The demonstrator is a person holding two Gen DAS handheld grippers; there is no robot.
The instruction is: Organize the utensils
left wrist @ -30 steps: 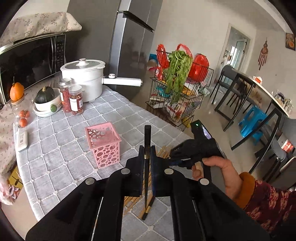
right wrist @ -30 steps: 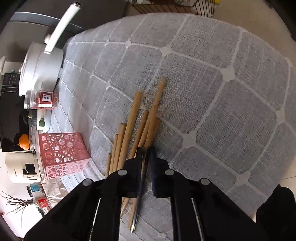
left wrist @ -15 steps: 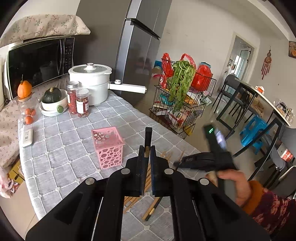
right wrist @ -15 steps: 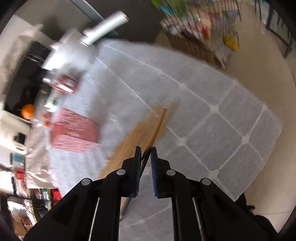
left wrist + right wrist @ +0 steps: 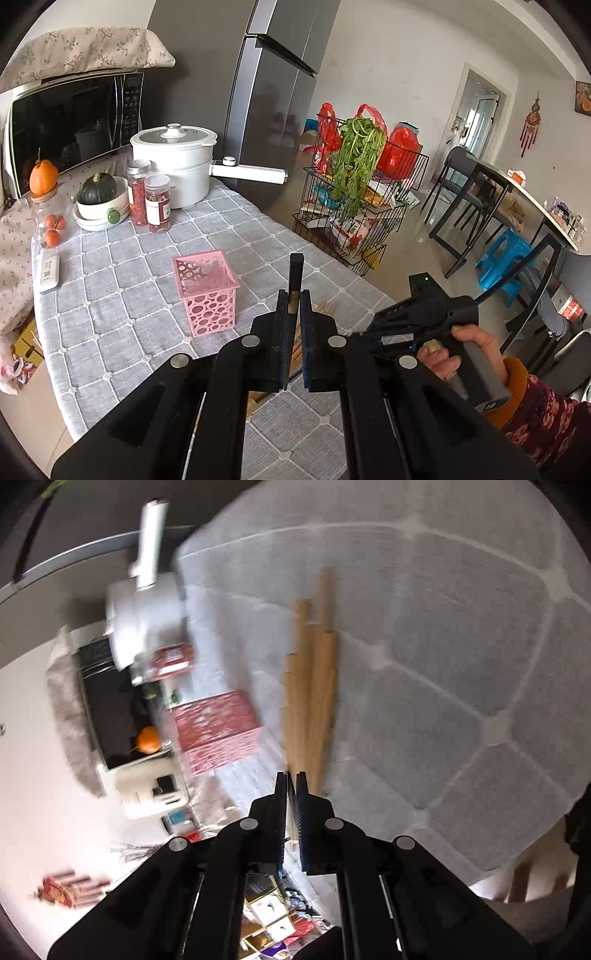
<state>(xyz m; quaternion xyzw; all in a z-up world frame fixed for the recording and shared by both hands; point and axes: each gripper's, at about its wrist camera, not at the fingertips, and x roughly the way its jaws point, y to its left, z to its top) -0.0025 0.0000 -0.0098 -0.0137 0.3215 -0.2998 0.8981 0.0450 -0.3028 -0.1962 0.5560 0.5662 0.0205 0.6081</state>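
Grey checked cloth is covering the counter [image 5: 110, 288] I am working over, in a kitchen with a tall fridge behind. Nearest to me, my left tool [image 5: 291, 314] is clenching a dark chopstick with a brass band [image 5: 295, 273], its end standing up past the tips. My right tool [image 5: 291, 786] is pinched nearly closed; something thin and dark seems to be sitting between its tips, but the right wrist view is smearing and I cannot tell what, or whether it is gripped. Just beyond it, the bundle of plain wooden chopsticks [image 5: 314, 686] is lying loose on the cloth. Further out, the pink perforated plastic basket [image 5: 207, 288] is standing upright and looking empty from here. I am judging the sorting as barely begun: nothing is in the basket, and the whole bundle is waiting.
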